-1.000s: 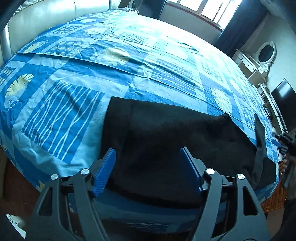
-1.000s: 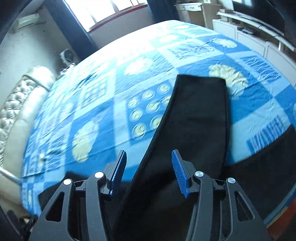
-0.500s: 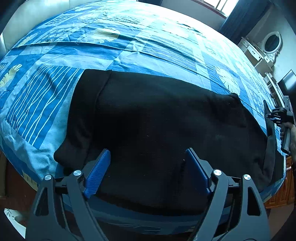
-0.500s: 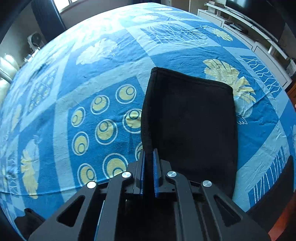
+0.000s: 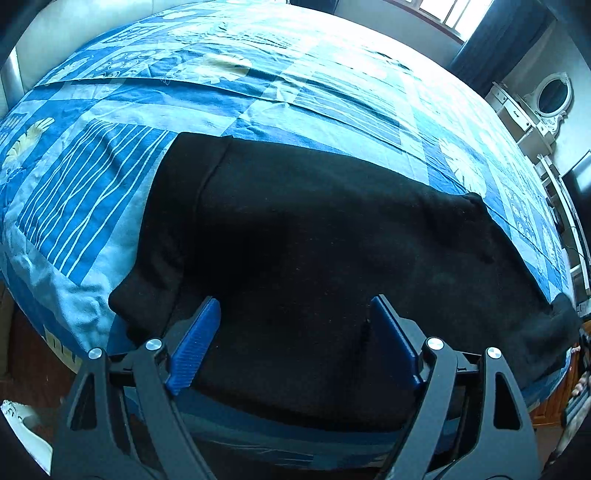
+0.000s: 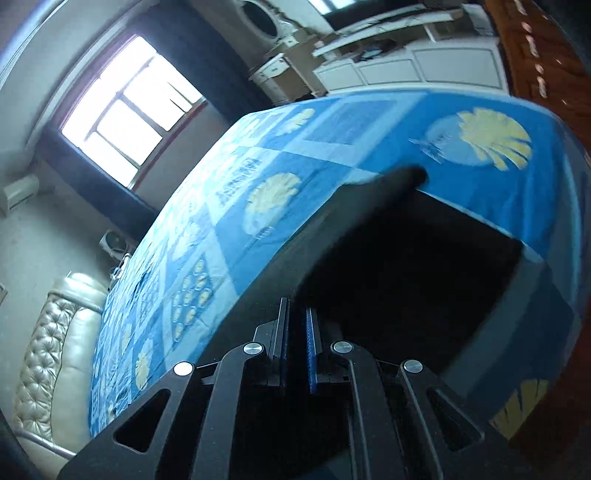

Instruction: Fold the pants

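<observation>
While the right gripper (image 6: 295,350) pinches the black pants (image 5: 332,240) lying on the bed (image 5: 258,74), the left gripper (image 5: 291,332) hovers spread; pulling unevenly could drag the cloth askew

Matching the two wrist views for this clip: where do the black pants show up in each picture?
Left wrist: the black pants spread across the middle, flat on the blue patterned bedspread, ahead of the open left gripper.
Right wrist: they fill the lower centre and right as a dark blurred mass, running into the shut right gripper.
Shared landmark: the oval mirror on the wall.
</observation>
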A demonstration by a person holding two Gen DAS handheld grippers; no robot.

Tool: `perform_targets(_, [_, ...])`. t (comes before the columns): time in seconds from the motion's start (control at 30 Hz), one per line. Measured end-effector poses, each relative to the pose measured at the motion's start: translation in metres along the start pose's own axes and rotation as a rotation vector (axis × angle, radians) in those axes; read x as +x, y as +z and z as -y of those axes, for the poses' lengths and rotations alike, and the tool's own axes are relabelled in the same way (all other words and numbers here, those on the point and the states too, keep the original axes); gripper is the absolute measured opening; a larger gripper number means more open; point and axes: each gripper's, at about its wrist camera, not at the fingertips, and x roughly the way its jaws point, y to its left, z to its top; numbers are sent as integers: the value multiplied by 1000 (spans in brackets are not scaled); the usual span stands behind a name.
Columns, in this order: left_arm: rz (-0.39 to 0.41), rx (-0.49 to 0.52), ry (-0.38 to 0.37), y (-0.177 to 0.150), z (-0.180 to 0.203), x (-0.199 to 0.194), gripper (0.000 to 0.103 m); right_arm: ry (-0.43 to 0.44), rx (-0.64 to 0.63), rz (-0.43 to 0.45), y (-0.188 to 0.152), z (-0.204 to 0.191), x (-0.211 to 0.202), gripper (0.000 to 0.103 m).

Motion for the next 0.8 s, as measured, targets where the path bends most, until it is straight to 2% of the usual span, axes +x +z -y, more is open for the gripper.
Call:
perform_targets(0.13, [3,17,27,-2,4,1,84,48,119,-60,-23,44,14,8])
perform_targets(0.27, [6,24,49,-2,7,2,84,120,195,-6,-16,53,16,13])
perform_targets(0.33, [8,16,51,-2,7,2,85,110,217,27,-7,55,19,28])
perform_targets(0.4, [11,10,55,-2,7,3,87,109,280,64,0,61,22,30])
perform_targets(0.5, [13,13,67,-3,10,4,89,145,398,69,9,77,35,30])
perform_targets(0.53, [14,14,71,-2,11,5,89,164,421,63,11,79,39,27])
perform_targets(0.57, [14,14,72,-2,11,6,90,161,423,59,14,79,40,20])
perform_targets(0.6, [13,12,73,-2,11,6,90,146,399,59,20,75,38,6])
perform_targets(0.73, [14,6,72,-1,11,7,90,138,268,129,30,53,7,6])
perform_targets(0.8, [14,10,72,-2,12,7,90,112,234,161,26,55,-3,6])
